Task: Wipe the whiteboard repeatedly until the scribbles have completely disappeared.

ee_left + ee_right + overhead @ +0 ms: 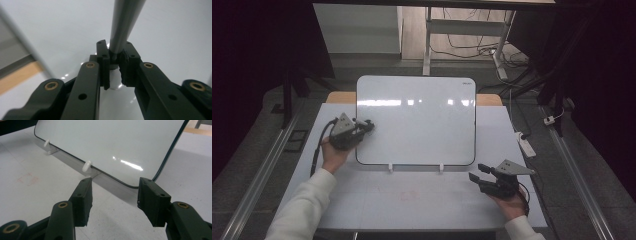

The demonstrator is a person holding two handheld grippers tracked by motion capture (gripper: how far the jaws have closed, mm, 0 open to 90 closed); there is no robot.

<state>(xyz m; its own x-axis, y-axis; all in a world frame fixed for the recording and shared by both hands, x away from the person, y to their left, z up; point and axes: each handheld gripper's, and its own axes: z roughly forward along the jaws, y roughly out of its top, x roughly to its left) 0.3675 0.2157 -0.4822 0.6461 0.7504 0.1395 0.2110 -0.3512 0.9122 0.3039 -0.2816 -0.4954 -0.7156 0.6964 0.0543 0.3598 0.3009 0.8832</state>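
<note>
Gripping a grey marker [125, 22], the left gripper [366, 125] sits at centre left of the high view, over the left edge of the whiteboard [417, 130]. In the left gripper view its jaws stand narrow, pads pressed on the marker's lower end at frame centre; the barrel rises to the top edge of the frame, with the glossy white board surface behind it. Whether the tip touches the board, cannot tell.

The whiteboard fills the middle of the high view, propped at a tilt on the white table [422, 200]; its lower edge rests against two small white pegs [389, 167]. Board surface blank, ceiling lights reflected across the upper part.

At lower right of the high view, the right gripper [479, 172] lies low over the table, just beside the board's lower right corner, apart from it. In the right gripper view its jaws stand apart at a medium gap, holding nothing; the board's rounded corner shows between them, farther off.
</note>
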